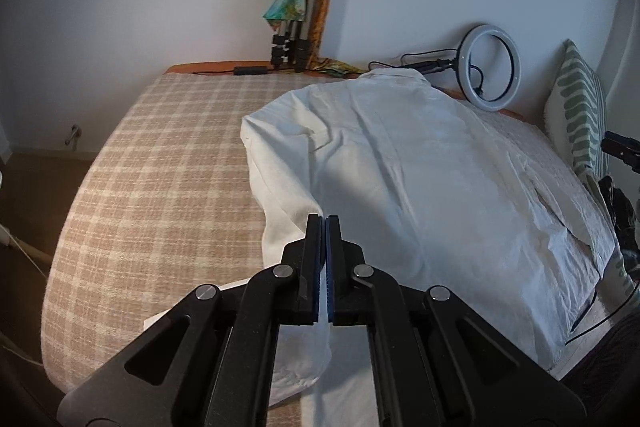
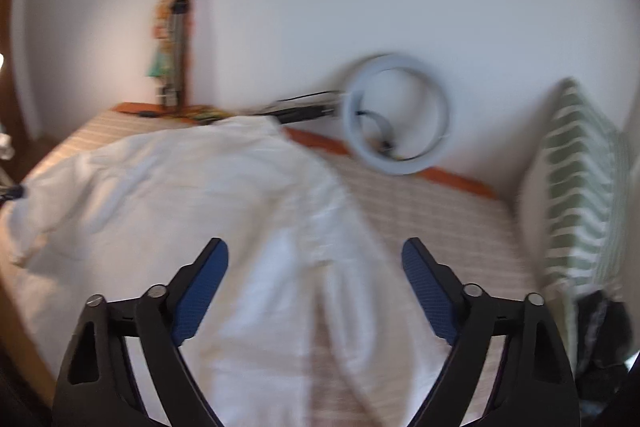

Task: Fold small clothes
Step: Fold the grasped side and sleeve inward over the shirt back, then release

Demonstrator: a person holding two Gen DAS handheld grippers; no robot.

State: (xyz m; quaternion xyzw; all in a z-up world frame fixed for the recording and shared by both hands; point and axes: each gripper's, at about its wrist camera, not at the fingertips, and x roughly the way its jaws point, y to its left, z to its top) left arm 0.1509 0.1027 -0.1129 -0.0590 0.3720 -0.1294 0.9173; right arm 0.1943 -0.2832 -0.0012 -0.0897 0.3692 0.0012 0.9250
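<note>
left tongs (image 1: 323,223): matte black linkage arms, triangular cut-outs, round silver pivot screws | right tongs (image 2: 315,259): same black frame, textured blue pads (image 2: 198,293)

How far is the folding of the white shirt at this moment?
Early. Done: the shirt lies on the checked bed, its left sleeve apparently folded along the body. In hand: the left hand-held gripper is shut at that sleeve's edge; a pinch is not clear. The right hand-held gripper is open, holding nothing. Left: the right sleeve lies out; the body is unfolded.
</note>
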